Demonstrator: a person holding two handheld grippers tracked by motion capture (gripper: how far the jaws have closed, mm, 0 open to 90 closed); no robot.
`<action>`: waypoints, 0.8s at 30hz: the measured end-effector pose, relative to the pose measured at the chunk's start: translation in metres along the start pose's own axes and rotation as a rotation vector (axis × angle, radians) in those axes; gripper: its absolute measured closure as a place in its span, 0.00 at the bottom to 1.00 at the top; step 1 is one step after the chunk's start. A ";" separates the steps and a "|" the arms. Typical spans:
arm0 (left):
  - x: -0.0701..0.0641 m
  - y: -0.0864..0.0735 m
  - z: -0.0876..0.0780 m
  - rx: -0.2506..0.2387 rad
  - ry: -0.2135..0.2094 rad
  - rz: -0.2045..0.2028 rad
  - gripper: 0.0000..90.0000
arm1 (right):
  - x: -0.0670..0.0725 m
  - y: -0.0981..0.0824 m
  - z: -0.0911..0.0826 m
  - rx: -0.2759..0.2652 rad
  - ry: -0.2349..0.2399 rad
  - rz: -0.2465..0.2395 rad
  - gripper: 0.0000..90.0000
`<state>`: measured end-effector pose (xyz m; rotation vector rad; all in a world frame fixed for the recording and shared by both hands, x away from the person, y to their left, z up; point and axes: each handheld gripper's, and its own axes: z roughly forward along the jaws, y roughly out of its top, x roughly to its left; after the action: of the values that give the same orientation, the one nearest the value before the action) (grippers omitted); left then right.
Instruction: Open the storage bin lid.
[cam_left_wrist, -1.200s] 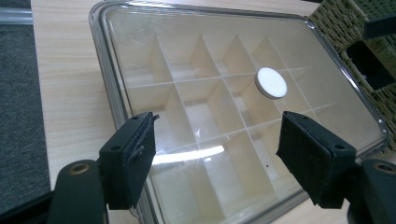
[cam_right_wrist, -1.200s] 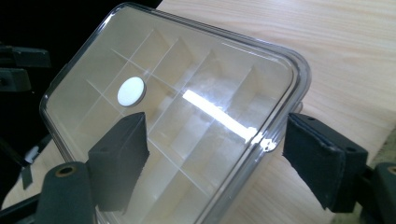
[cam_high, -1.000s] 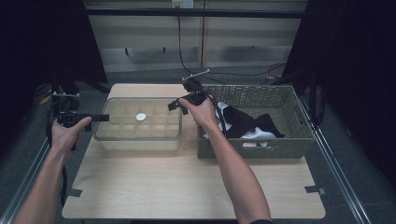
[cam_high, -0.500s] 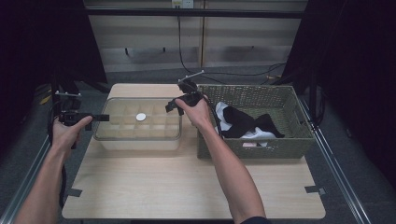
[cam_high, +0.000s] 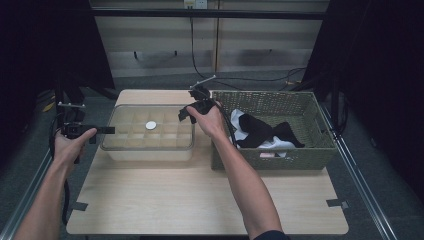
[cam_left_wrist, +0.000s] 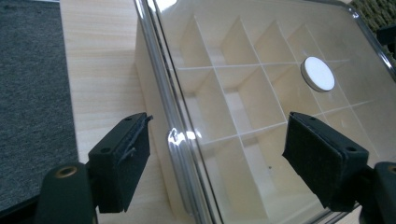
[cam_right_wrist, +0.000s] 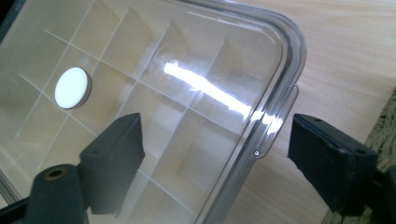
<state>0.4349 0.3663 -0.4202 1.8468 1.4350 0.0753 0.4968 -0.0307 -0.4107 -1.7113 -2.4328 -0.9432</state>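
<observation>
1. On the wooden table (cam_high: 200, 200), left of the wicker basket (cam_high: 300, 155), sits the clear compartment box (cam_high: 147, 135), its lid bearing a white round knob (cam_high: 150, 125).
2. The left gripper (cam_left_wrist: 217, 154) has its jaws wide apart, straddling the box's left lid edge, gripping nothing.
3. The right gripper (cam_right_wrist: 215, 154) is likewise spread wide over the lid's right corner, empty.

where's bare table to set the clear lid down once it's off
The widest bare patch is the near half of the table, in front of the clear box and the basket, though the right forearm crosses it. The far half is crowded; only narrow strips flank the box.
</observation>
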 end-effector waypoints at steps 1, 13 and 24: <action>-0.001 0.001 0.001 0.001 -0.006 0.010 0.25 | 0.001 0.000 0.001 0.005 -0.004 -0.001 0.18; -0.003 -0.002 0.008 0.026 -0.010 0.021 0.25 | 0.006 0.002 0.006 0.031 -0.023 0.004 0.16; -0.003 -0.001 0.014 0.035 -0.008 0.013 0.26 | 0.011 0.006 0.014 0.075 -0.049 0.022 0.15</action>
<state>0.4397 0.3568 -0.4293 1.8827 1.4276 0.0499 0.5021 -0.0137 -0.4153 -1.7531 -2.4399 -0.8057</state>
